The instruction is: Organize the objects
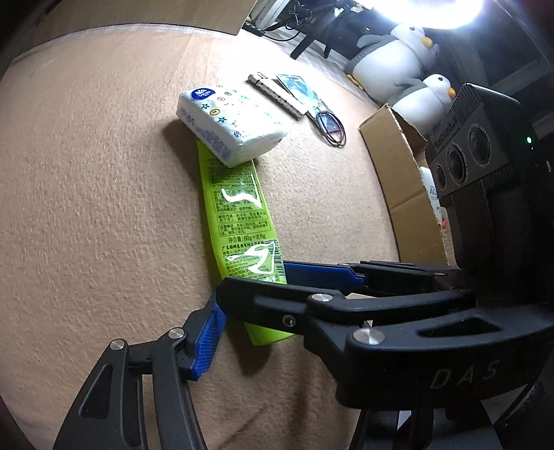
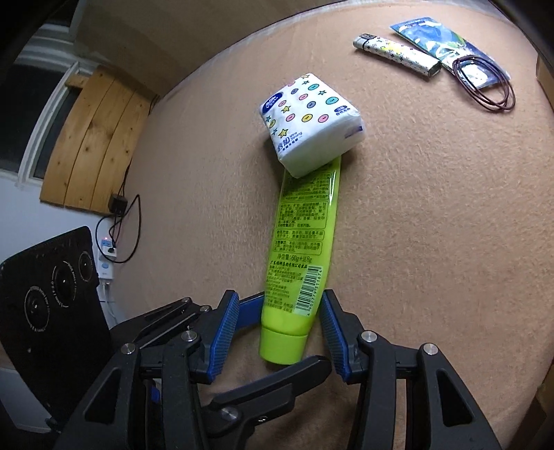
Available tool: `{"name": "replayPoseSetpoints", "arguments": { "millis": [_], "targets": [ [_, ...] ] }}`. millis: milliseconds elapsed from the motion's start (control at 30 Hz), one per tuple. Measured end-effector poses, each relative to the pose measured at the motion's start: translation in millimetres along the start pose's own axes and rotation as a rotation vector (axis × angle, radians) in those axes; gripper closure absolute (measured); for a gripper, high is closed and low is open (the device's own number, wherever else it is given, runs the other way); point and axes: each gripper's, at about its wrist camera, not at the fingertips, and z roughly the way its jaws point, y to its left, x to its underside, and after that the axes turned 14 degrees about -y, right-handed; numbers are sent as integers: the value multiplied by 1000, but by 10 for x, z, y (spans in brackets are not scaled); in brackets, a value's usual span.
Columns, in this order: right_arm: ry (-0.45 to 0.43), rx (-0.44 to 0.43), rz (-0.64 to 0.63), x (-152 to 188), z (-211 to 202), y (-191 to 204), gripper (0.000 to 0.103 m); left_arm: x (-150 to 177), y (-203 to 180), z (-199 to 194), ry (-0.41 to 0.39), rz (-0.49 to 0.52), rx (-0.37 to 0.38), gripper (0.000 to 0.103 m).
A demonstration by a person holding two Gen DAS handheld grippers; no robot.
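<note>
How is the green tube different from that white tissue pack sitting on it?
The green tube is long, slim and glossy, lying flat on the tan cloth; the tissue pack is short, blocky and white with coloured dots. The pack rests tilted on the tube's far end; the tube's capped end lies between gripper fingers. Both carry printed text.

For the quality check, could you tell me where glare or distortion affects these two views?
Left wrist: a lamp blows out the top right, with white glare streaks on the green tube; right wrist: evenly lit, tube print readable; both bend the carpet edge, fisheye.
</note>
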Motion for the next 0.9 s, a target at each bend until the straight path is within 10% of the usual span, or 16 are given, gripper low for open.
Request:
{"name": "replayPoseSetpoints", "arguments": {
  "millis": [267,900],
  "targets": [
    [-34,18,39,52,-58,-180,75,3,-87,28,-7,-17,25,57],
    [-180,31,112,13,-872,-416,75,-172,-819,-12,-42,98,116,57]
  ]
}}
